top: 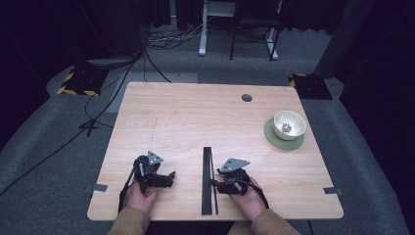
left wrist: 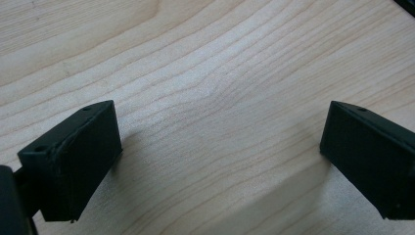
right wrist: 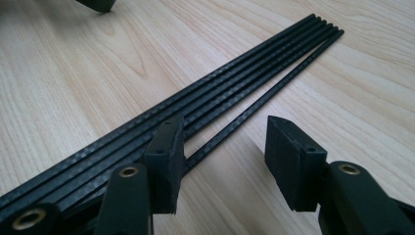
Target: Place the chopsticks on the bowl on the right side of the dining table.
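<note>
Sitting on a green mat (top: 274,138) at the table's (top: 195,112) right, a white bowl (top: 289,124) holds a small grey thing. Black rods (top: 207,181) lie near the front edge. Left gripper (top: 169,177) gapes over bare wood; right gripper (top: 214,183) spreads around one rod (right wrist: 254,105). Grey carpet, cables beyond.

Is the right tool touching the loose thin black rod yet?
Cannot tell. In the right gripper view the right tool is open, straddling the loose thin black rod, whose near end is hidden behind one jaw.
</note>
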`<state>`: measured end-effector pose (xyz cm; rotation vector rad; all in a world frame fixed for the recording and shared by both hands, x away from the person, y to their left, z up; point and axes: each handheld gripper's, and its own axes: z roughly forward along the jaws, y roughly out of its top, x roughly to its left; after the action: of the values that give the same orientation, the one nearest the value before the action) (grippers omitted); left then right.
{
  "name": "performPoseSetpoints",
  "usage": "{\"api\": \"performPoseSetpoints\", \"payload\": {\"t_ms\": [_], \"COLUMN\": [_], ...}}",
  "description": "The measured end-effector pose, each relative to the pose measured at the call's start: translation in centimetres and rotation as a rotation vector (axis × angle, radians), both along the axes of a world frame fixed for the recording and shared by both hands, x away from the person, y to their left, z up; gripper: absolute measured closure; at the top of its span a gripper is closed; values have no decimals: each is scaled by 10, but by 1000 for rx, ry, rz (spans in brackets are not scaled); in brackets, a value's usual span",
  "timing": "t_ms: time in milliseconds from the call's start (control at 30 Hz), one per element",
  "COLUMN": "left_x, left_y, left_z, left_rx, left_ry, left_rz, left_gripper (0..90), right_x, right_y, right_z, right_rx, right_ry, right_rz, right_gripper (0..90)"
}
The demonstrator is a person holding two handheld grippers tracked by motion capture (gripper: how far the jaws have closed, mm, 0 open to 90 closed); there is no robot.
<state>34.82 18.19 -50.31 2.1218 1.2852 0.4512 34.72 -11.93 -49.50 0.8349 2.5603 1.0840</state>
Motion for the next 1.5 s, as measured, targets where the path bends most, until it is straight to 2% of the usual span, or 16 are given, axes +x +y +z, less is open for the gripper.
{"api": "performPoseSetpoints", "payload": {"t_ms": [100, 333, 633, 1133, 1333, 1500], "left_x": [0, 0, 0, 0, 0, 0], "left_y": [0, 0, 0, 0, 0, 0], "left_z": [0, 0, 0, 0, 0, 0], "left_rx": [-1, -3, -1, -2, -2, -3], "left_ry": [1, 1, 0, 1, 1, 1], "left_rz": [-1, 0, 0, 1, 0, 0], "left_gripper": [20, 20, 20, 20, 20, 20], "right_x": [0, 4, 9, 22, 26, 26], "right_y": [-4, -13, -30, -56, -65, -66], "right_z": [0, 0, 2, 5, 5, 6], "right_rx": [7, -9, -17, -33, -37, -41], "right_ry": [5, 5, 13, 32, 37, 35], "right_rz": [-13, -47, -103, -166, -186, -214], "right_gripper": [496, 506, 558, 782, 847, 855]}}
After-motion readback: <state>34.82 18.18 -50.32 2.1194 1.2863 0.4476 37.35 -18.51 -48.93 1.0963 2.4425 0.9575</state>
